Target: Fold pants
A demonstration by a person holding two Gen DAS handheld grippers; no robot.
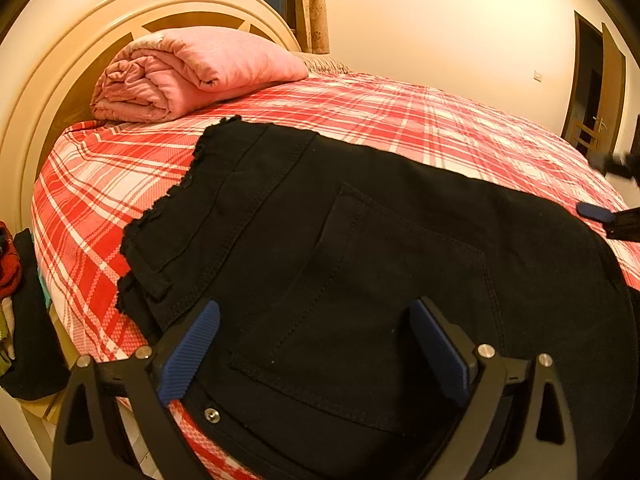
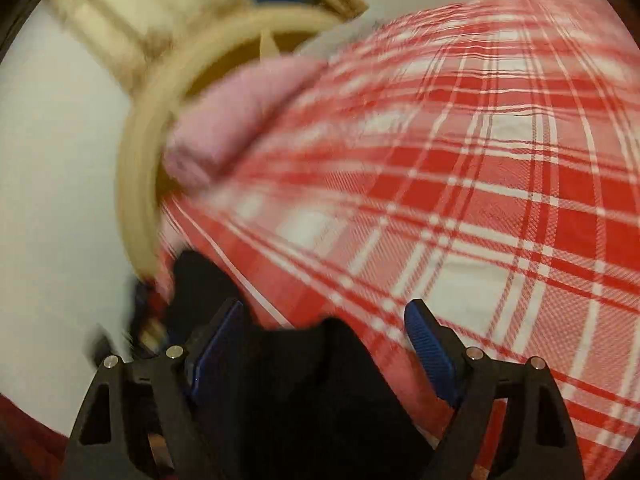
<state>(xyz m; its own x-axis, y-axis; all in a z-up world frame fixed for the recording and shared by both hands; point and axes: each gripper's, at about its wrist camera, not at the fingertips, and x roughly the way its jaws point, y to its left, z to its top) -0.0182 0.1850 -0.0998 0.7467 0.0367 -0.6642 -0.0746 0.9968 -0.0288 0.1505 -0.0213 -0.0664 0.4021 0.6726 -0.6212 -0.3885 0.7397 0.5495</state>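
The black pants [image 1: 360, 248] lie flat on the plaid bed sheet [image 1: 400, 120], waistband toward the headboard [image 1: 52, 80] end, back pocket up, their near part reaching the bed's near edge. The left claw [image 1: 316, 344] stands wide over the pocket, its pads gripping nothing. The right claw [image 2: 324, 344] also stands wide, with a dark fold of cloth between the jaws but not pinched; its view is blurred. A folded pink quilt [image 1: 192, 72] sits by the headboard. The likely risk is that either claw pinches only the top layer, so a fold drags crooked or bunches, or cloth slides off the bed's near edge.
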